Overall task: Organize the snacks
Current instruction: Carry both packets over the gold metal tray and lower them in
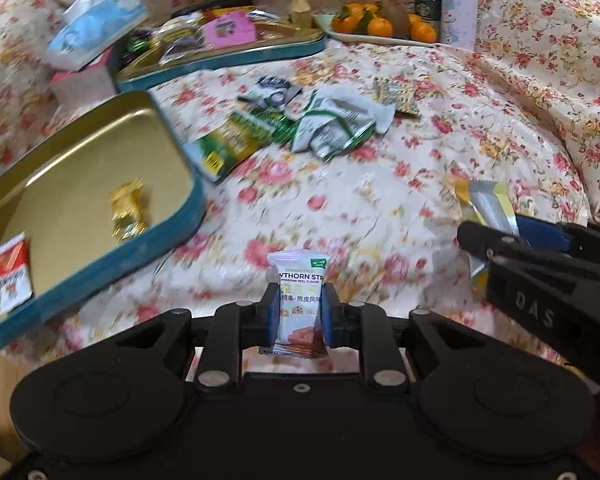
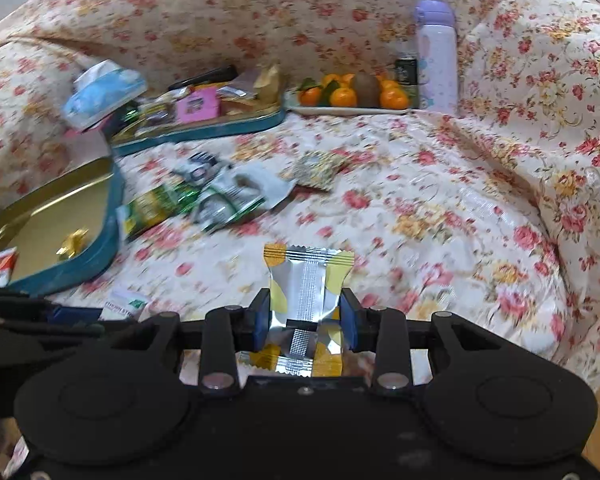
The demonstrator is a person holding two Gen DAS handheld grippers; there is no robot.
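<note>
My left gripper [image 1: 299, 312] is shut on a white hawthorn strip packet [image 1: 300, 300], held upright above the floral cloth. My right gripper [image 2: 306, 316] is shut on a silver and yellow snack packet [image 2: 306, 280]; that gripper also shows at the right of the left wrist view [image 1: 540, 264]. A teal tin lid with a gold inside [image 1: 80, 168] lies at the left and holds a gold-wrapped candy [image 1: 127, 208] and a red and white packet [image 1: 13, 270]. Loose green and white snack packets [image 1: 284, 124] lie on the cloth ahead. A second teal tin [image 1: 220, 60] behind is full of snacks.
A tissue pack [image 1: 96, 26] sits at the back left. A plate of oranges [image 1: 380, 26], a dark can [image 1: 428, 6] and a purple and white bottle [image 1: 460, 0] stand at the back right. The cloth rises in folds at the right [image 2: 540, 160].
</note>
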